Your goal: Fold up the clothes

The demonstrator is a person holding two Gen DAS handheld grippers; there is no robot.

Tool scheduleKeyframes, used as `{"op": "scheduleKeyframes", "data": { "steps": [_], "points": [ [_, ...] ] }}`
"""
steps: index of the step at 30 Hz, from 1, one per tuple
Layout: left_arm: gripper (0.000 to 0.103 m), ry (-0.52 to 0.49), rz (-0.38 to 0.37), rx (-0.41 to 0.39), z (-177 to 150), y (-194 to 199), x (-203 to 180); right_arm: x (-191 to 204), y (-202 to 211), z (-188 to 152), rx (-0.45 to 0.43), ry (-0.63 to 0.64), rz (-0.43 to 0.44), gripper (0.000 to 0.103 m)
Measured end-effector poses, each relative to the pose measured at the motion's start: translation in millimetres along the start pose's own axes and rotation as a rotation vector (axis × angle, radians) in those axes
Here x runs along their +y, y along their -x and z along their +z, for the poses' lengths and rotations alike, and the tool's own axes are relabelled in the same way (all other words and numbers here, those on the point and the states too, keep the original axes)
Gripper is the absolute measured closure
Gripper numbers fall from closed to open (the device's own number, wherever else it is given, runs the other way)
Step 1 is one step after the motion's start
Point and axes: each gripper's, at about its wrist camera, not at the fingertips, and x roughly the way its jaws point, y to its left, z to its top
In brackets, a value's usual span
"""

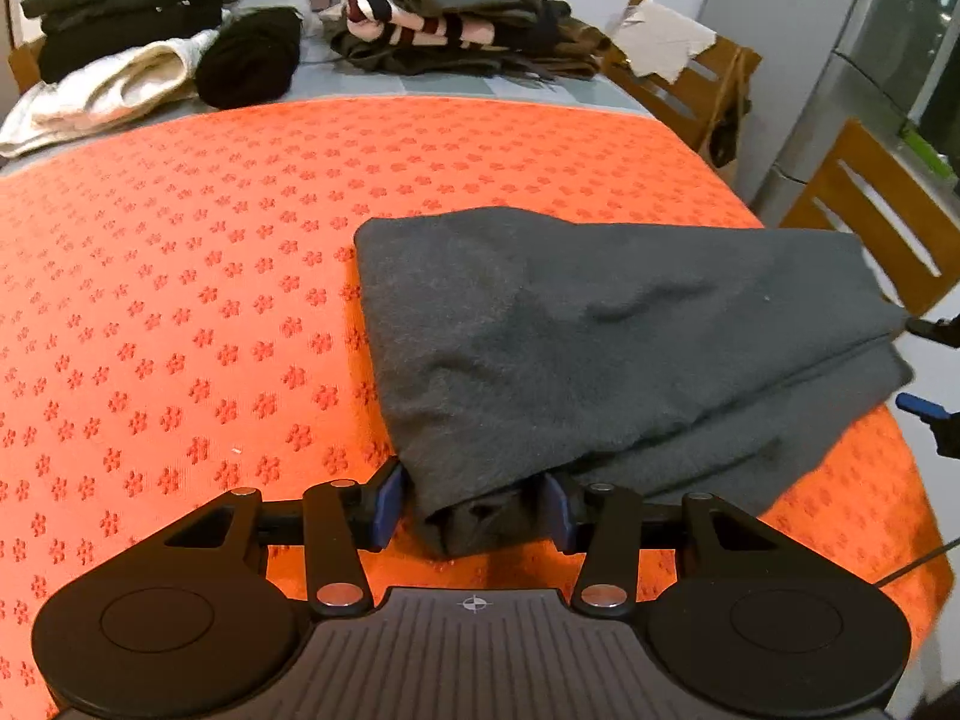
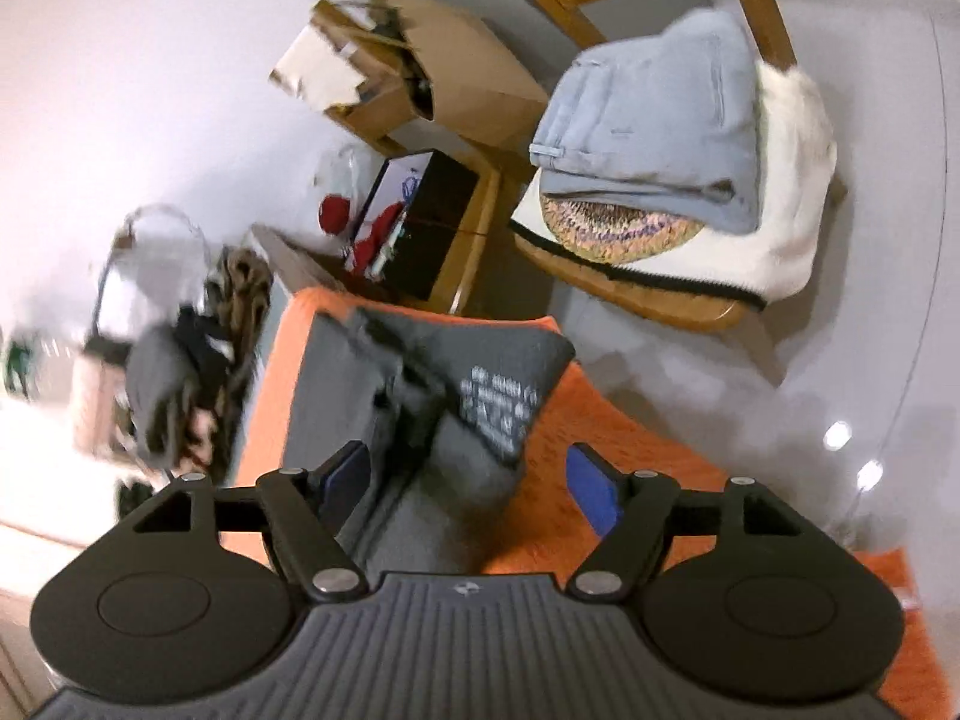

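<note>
Now, with the folded dark grey knit garment (image 1: pixel 600 348) lying on the orange flower-patterned cloth (image 1: pixel 180 300) over the desk, the left tongs (image 1: pixel 474 510) loosely straddle its near corner and the right tongs (image 2: pixel 474 480) gape wide at its other end, so both should probably pinch every layer together before lifting evenly.

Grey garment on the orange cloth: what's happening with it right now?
A person with tongs in each hand is folding a grey garment on an orange cloth. The left tongs straddle its near corner; whether the pads pinch is unclear. The right tongs stand open over its other end, gripping nothing. Folded and unfolded clothes wait at the table's far edge.
</note>
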Motion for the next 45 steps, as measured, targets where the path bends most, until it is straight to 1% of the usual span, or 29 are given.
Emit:
{"op": "scheduleKeyframes", "data": {
  "steps": [2, 3, 4, 6, 8, 9, 10, 11, 12, 13, 15, 18, 23, 26, 30, 33, 36, 38, 45],
  "points": [
    [0.055, 0.011, 0.008, -0.014, -2.1, 0.5, -0.7, -7.2, -9.7, 5.3, -0.007, -0.073, 0.067, 0.021],
    [0.056, 0.016, 0.011, -0.022, -3.3, 0.9, -0.9, -9.3, -13.4, 7.0, -0.003, -0.093, 0.083, 0.016],
    [0.056, 0.023, 0.014, -0.028, -4.2, 1.2, -0.9, -9.5, -20.1, 8.1, 0.017, -0.102, 0.078, 0.012],
    [0.058, 0.036, 0.020, -0.040, -6.0, 1.9, -1.5, -9.9, -33.5, 10.2, 0.055, -0.117, 0.067, 0.011],
    [0.059, 0.032, 0.025, -0.050, -6.8, 2.6, -3.2, -7.2, -45.3, 8.7, 0.084, -0.079, 0.051, 0.012],
    [0.062, 0.030, 0.027, -0.054, -7.2, 3.0, -4.0, -4.5, -46.8, 8.0, 0.085, -0.055, 0.043, 0.017],
    [0.065, 0.029, 0.029, -0.059, -7.3, 3.7, -4.5, -0.2, -46.5, 7.0, 0.078, -0.034, 0.034, 0.030],
    [0.068, 0.030, 0.030, -0.064, -7.3, 4.5, -4.7, 4.4, -45.9, 6.1, 0.071, -0.012, 0.027, 0.039],
    [0.076, 0.035, 0.031, -0.073, -7.1, 6.0, -4.2, 11.3, -43.5, 5.5, 0.056, 0.016, 0.028, 0.056],
    [0.082, 0.041, 0.030, -0.084, -6.9, 8.0, -3.2, 18.4, -40.8, 4.9, 0.042, 0.043, 0.028, 0.077],
    [0.087, 0.042, 0.029, -0.118, -5.7, 14.1, -3.1, 34.8, -31.6, 3.9, 0.024, 0.106, 0.019, 0.084],
    [0.089, 0.020, 0.036, -0.172, -1.7, 25.8, -6.6, 62.6, -14.1, 1.7, -0.004, 0.192, 0.042, 0.086],
    [0.090, 0.016, 0.050, -0.260, 9.6, 48.8, -2.6, 116.9, 8.5, -7.9, -0.024, 0.325, 0.088, 0.087],
    [0.090, 0.022, 0.065, -0.315, 17.4, 65.0, 9.9, 147.2, 17.6, -15.7, -0.028, 0.390, 0.114, 0.087],
    [0.090, 0.022, 0.106, -0.366, 25.3, 85.1, 36.8, 182.3, 21.3, -34.6, -0.005, 0.429, 0.162, 0.087],
    [0.090, 0.035, 0.131, -0.381, 27.2, 101.6, 66.7, 203.4, 19.2, -55.2, 0.019, 0.449, 0.183, 0.087],
    [0.090, 0.050, 0.140, -0.383, 25.4, 117.2, 97.7, 219.4, 12.3, -82.0, 0.050, 0.454, 0.196, 0.087],
    [0.090, 0.057, 0.138, -0.372, 23.4, 126.0, 117.6, 224.3, 9.2, -101.9, 0.060, 0.446, 0.196, 0.087],
    [0.090, 0.021, 0.127, -0.316, 11.9, 143.4, 182.4, 229.6, 0.8, -171.1, 0.078, 0.411, 0.173, 0.087]
  ]
}}
